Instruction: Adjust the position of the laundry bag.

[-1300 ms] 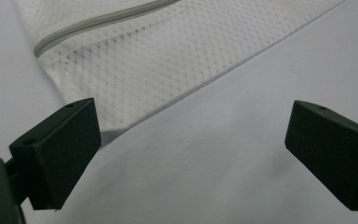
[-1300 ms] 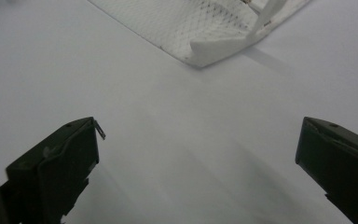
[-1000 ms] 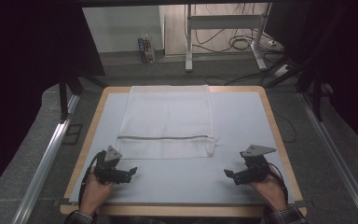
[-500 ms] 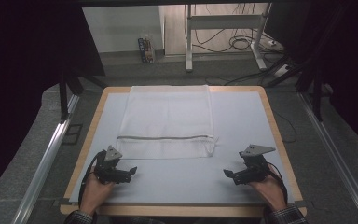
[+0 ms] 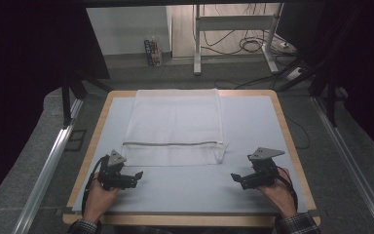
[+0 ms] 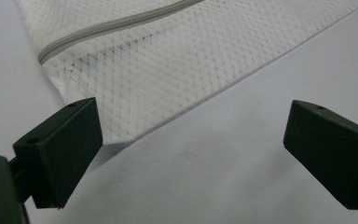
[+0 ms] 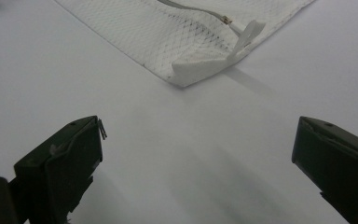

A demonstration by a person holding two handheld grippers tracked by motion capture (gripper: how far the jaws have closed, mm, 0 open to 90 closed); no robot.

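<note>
Nearest, at the table's (image 5: 292, 161) front edge, two forearms in checked cuffs enter from 6 o'clock. The left hand (image 5: 99, 197) lies low on the pale surface at about 7 o'clock, wrist angled inward, holding the left gripper (image 5: 135, 176), which points toward 3 o'clock and slightly forward. The right hand (image 5: 276, 191) lies at about 5 o'clock in mirrored pose, its right gripper (image 5: 235, 178) pointing toward 9 o'clock; a grey three-cornered plate sits on top of it.

Both grippers stand with jaws spread wide and nothing between them. In the left gripper view (image 6: 193, 149) the jaws frame bare surface, with the near corner of the mesh bag (image 6: 168, 70) just beyond the left jaw; whether it touches cannot be told. In the right gripper view (image 7: 196, 177) the jaws are equally wide, well short of the bag's other near corner (image 7: 191, 42), where a white tab curls up beside the zipper end.

Farther on, the mesh bag (image 5: 175, 124) lies flat at the table's centre, extending toward 12 o'clock to the far edge, its grey zipper (image 5: 170, 143) running across near the front hem. Beyond the table, at 12 o'clock, stand a metal frame's legs (image 5: 197, 44) and loose cables (image 5: 253, 46) on the floor.
</note>
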